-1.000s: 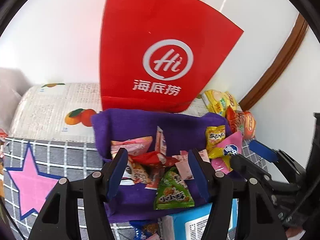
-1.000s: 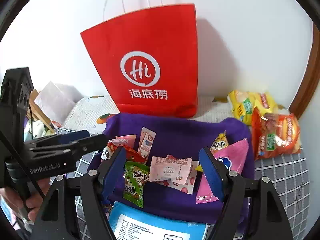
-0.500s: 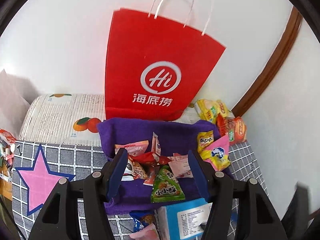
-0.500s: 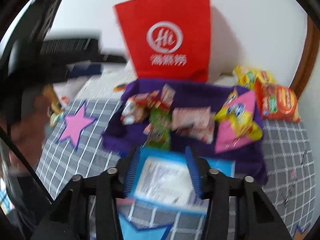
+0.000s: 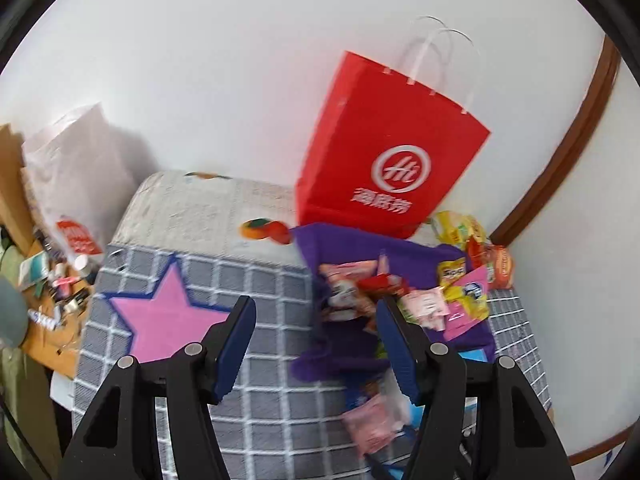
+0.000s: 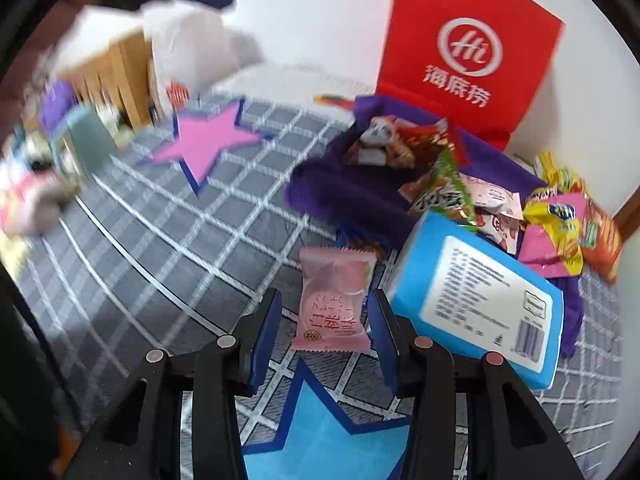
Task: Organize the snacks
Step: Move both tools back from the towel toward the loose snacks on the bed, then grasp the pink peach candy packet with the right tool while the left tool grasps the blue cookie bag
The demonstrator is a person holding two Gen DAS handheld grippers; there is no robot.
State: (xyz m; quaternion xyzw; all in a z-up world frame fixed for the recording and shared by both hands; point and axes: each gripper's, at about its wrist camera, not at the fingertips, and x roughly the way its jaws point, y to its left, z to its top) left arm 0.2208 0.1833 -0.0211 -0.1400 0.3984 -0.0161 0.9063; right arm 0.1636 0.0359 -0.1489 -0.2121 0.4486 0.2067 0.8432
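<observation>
A purple fabric bin (image 6: 340, 188) holds several snack packets and also shows in the left wrist view (image 5: 352, 344). A pink peach-flavour packet (image 6: 334, 300) lies on the grey checked cloth (image 6: 180, 248), between the open fingers of my right gripper (image 6: 324, 336), which is low over it. A blue box (image 6: 476, 300) leans against the bin just right of that gripper. My left gripper (image 5: 316, 344) is open and empty, held above the cloth left of the bin. The pink packet also shows in the left wrist view (image 5: 372, 424), blurred.
A red paper bag (image 6: 468, 52) stands against the wall behind the bin. Yellow and orange snack bags (image 6: 592, 220) lie at the right by the wall. A white plastic bag (image 5: 76, 168) and clutter on a wooden surface (image 5: 52, 292) sit off the left edge.
My left gripper has swung left and pulled back from the bin. My right gripper has dropped down and left, from the blue box to around the pink packet.
</observation>
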